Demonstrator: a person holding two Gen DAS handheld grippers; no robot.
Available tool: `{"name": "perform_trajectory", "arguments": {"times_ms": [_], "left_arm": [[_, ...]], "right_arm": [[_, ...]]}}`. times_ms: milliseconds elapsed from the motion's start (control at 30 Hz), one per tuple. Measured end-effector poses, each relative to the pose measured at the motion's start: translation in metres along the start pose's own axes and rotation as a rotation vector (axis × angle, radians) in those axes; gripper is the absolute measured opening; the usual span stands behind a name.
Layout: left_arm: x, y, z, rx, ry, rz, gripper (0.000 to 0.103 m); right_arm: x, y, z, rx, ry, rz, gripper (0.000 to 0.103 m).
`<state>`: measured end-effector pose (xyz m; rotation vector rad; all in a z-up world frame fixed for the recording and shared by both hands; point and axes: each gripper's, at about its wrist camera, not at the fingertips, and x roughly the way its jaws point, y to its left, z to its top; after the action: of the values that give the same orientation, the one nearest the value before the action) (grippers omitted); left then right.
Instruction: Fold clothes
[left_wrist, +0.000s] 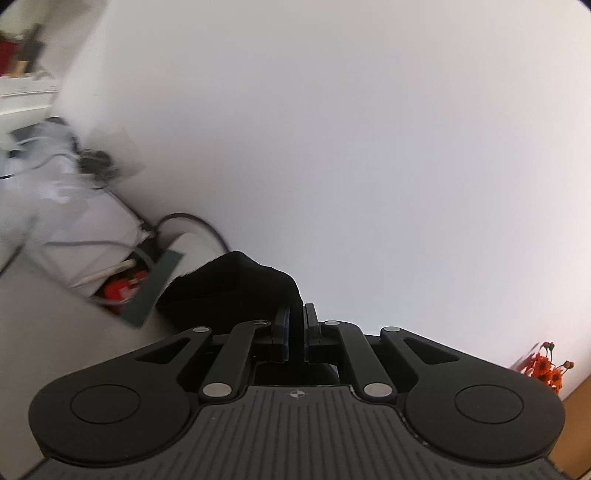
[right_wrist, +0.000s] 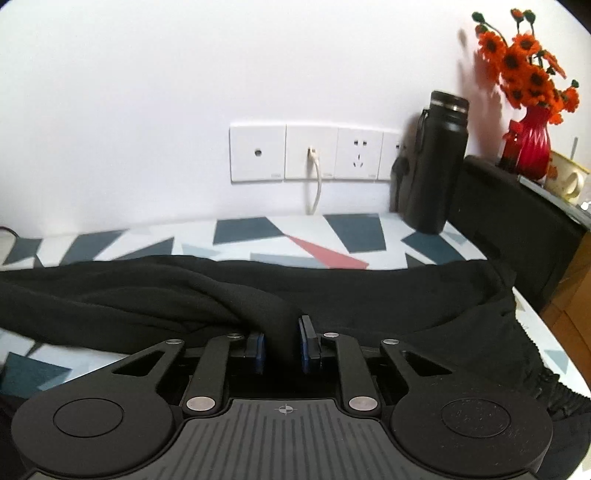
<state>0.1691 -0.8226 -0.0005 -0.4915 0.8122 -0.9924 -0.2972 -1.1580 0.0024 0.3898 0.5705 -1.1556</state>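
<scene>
A black garment (right_wrist: 332, 295) lies spread in loose folds across a table (right_wrist: 258, 236) covered in a pattern of grey-blue, white and red shapes, one end spilling off the right edge. No brand, label or writing can be read anywhere on it or nearby. The right gripper (right_wrist: 282, 339) has its blue-padded jaws narrowed on a thick ridge of the cloth bunched up between them. The left gripper (left_wrist: 295, 325) is lifted and pointed at a bare white wall (left_wrist: 369, 147), its jaws almost together and pinching a corner of the same black fabric, which humps up just past its tips. Behind the table, a row of white wall sockets (right_wrist: 314, 153) has a white cable (right_wrist: 316, 184) plugged in. To the right stands a black flask (right_wrist: 436, 162), and further right a red vase (right_wrist: 532, 144) of orange flowers (right_wrist: 524, 59).
</scene>
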Motion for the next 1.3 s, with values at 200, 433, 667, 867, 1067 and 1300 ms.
{"name": "perform_trajectory", "arguments": {"times_ms": [200,433,667,867,1067,1300], "left_arm": [[-0.015,0.041,-0.042,-0.072,0.085,0.141,0.007],[-0.019,0.06,-0.053,-0.112,0.093,0.185,0.007],[-0.013,0.054,-0.049,-0.069,0.099,0.197,0.008],[-0.014,0.052,-0.047,-0.017,0.124,0.277,0.042],[-0.026,0.035,-0.039,0.096,0.074,0.318,0.061],[-0.024,-0.004,-0.034,0.187,0.028,0.243,0.082]], "right_arm": [[0.015,-0.004,-0.015,-0.031,0.178,0.033,0.022],[0.001,-0.005,-0.026,-0.026,0.161,0.045,0.016],[-0.006,-0.014,-0.031,0.016,0.158,0.053,0.016],[-0.01,-0.02,-0.033,0.083,0.154,0.043,0.035],[-0.016,-0.021,-0.017,0.119,0.104,0.007,0.067],[-0.036,-0.024,0.028,0.161,-0.064,-0.053,0.096]]}}
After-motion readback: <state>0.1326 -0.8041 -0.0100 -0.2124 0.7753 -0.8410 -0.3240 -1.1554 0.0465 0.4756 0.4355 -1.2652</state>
